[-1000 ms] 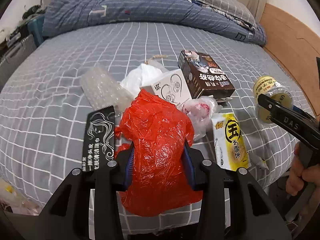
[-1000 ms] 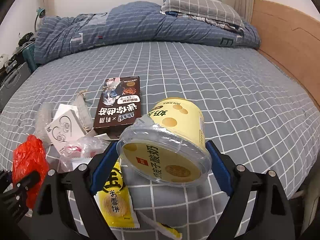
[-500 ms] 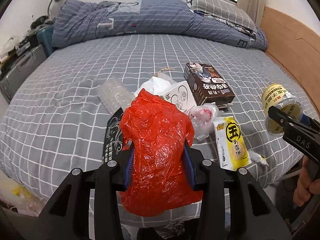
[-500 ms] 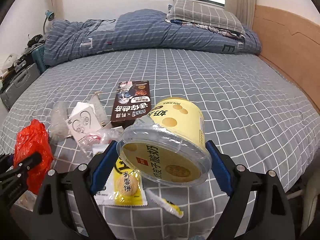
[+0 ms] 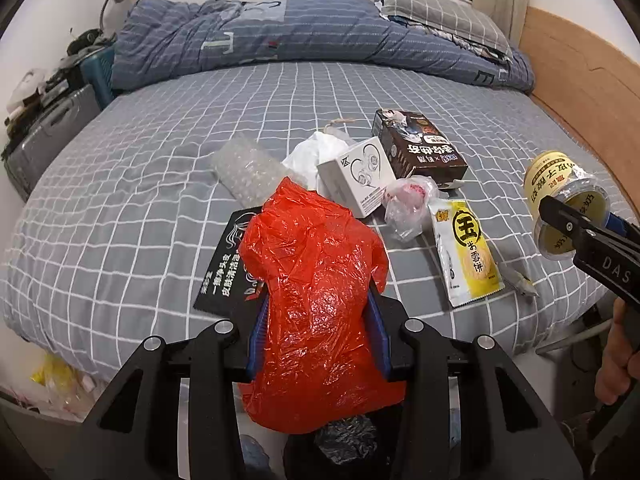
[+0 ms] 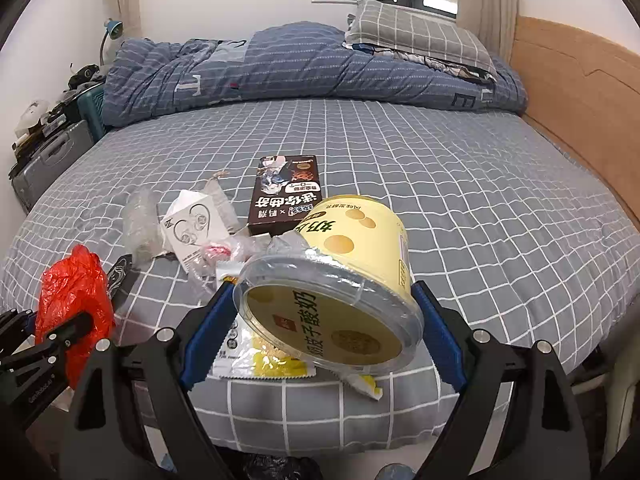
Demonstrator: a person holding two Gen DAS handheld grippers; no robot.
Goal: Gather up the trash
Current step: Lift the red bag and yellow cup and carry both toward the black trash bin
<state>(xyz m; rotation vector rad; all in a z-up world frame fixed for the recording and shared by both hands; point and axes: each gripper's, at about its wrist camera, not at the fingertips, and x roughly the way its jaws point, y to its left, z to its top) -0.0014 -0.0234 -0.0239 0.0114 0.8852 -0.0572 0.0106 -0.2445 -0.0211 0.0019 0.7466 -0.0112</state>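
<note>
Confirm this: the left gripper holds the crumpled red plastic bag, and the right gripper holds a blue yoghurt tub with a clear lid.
Not quite: the tub is pale yellow, not blue, as the right wrist view shows. The left gripper holds the crumpled red plastic bag, and the right gripper holds the pale yellow yoghurt tub with its clear lid.

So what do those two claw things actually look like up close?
Each gripper, left and right, is a matte black plastic frame of angular, cut-out struts with silver screw heads. Both have blue ribbed finger pads. The right one carries white "DAS" lettering, the left small white print. A bare hand holds the right one; no sleeve shows.
</note>
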